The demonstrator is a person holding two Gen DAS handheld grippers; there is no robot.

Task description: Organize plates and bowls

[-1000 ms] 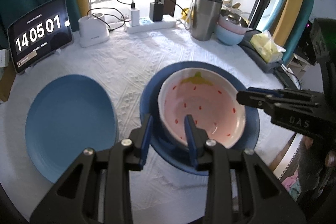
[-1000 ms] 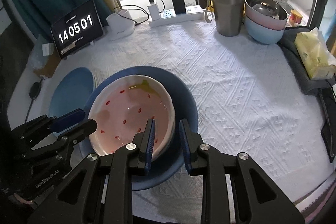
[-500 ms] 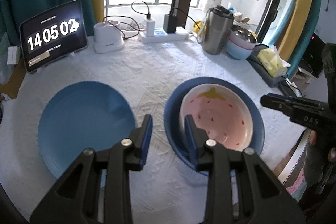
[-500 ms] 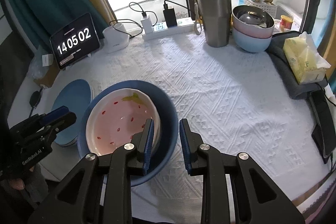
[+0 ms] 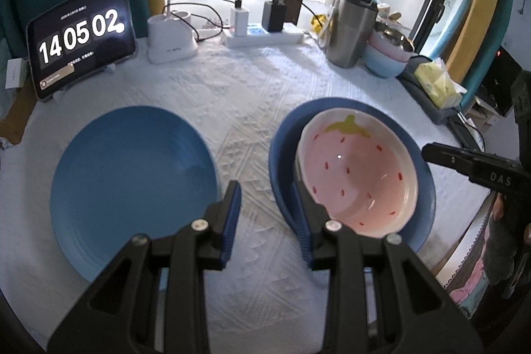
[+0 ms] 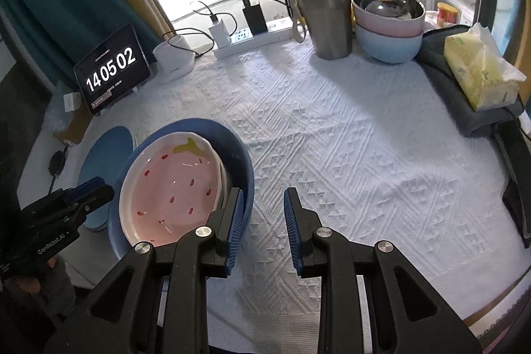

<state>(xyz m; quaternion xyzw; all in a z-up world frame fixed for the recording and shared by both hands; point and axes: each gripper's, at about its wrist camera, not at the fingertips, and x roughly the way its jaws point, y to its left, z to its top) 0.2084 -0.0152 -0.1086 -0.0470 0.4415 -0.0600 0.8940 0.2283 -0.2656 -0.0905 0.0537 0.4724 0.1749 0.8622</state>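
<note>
Strawberry bowl (image 5: 358, 178) sits nested in the blue bowl (image 5: 285, 155) between both tongs; left tongs (image 5: 267, 214) and right tongs (image 6: 262, 221) gape, empty; blue plate (image 5: 132, 181) left of them remains unstacked.

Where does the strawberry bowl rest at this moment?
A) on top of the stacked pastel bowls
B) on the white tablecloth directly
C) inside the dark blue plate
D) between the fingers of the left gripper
C: the strawberry bowl sits within the rim of the dark blue plate, and both grippers are open beside it.

Strawberry bowl (image 6: 172, 184) apparently nests in blue bowl (image 6: 240, 155).
</note>
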